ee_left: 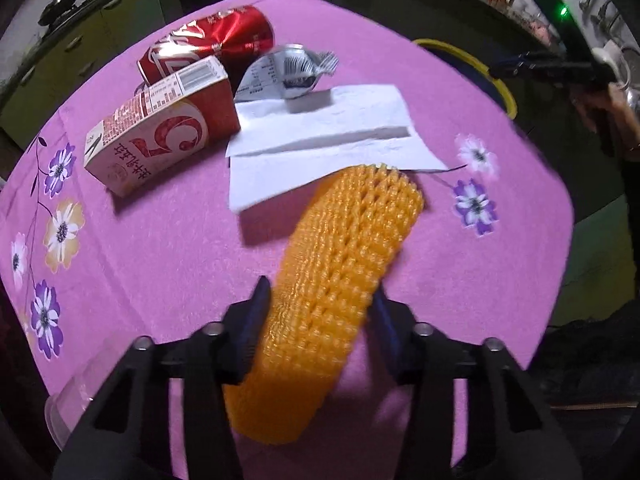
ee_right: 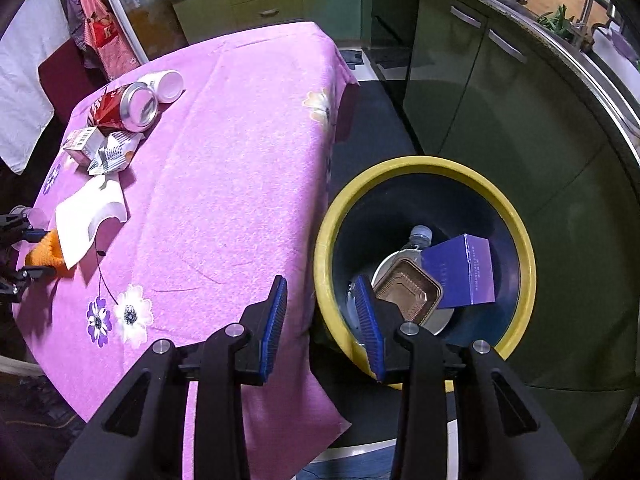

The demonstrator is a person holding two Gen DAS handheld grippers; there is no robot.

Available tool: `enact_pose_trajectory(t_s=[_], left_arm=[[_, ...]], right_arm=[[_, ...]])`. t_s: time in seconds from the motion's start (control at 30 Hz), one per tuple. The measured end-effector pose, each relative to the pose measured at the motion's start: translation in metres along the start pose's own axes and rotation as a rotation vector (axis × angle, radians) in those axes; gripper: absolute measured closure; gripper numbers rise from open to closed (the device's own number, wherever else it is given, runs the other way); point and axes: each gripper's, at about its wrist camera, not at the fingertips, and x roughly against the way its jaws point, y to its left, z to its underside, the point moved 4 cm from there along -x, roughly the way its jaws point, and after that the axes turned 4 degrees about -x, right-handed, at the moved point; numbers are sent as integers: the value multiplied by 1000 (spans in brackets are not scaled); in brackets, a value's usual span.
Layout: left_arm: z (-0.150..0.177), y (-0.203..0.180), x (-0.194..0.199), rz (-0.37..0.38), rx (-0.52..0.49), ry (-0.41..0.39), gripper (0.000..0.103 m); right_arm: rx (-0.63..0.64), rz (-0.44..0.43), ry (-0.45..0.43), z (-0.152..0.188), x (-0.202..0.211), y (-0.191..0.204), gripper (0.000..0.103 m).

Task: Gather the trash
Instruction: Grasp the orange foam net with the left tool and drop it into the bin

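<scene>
The left tongs point(ee_left: 320, 312) are clamped on a ribbed orange foam net sleeve point(ee_left: 340, 264) lying on the pink flowered surface point(ee_left: 160, 248); at 12 o'clock lies folded white tissue point(ee_left: 332, 136), at 11 a red carton point(ee_left: 160, 132) and crumpled red can point(ee_left: 212, 40). The right tongs point(ee_right: 322, 324) stand apart, empty, over the yellow-rimmed round bin point(ee_right: 516, 240) holding a purple box point(ee_right: 460, 276).
</scene>
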Motion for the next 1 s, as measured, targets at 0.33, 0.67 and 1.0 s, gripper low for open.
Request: enact_pose_trajectory(t_s=[0.33, 0.67, 1.0], left_arm=[[4, -30, 31, 105, -47, -69, 91], [-37, -63, 60, 130, -91, -115, 91], [-191, -186, 19, 279, -213, -197, 91]], right_arm=[[-2, -17, -13, 4, 1, 0, 67], [-24, -16, -46, 14, 16, -15, 67], [-150, 70, -143, 47, 63, -79, 60]])
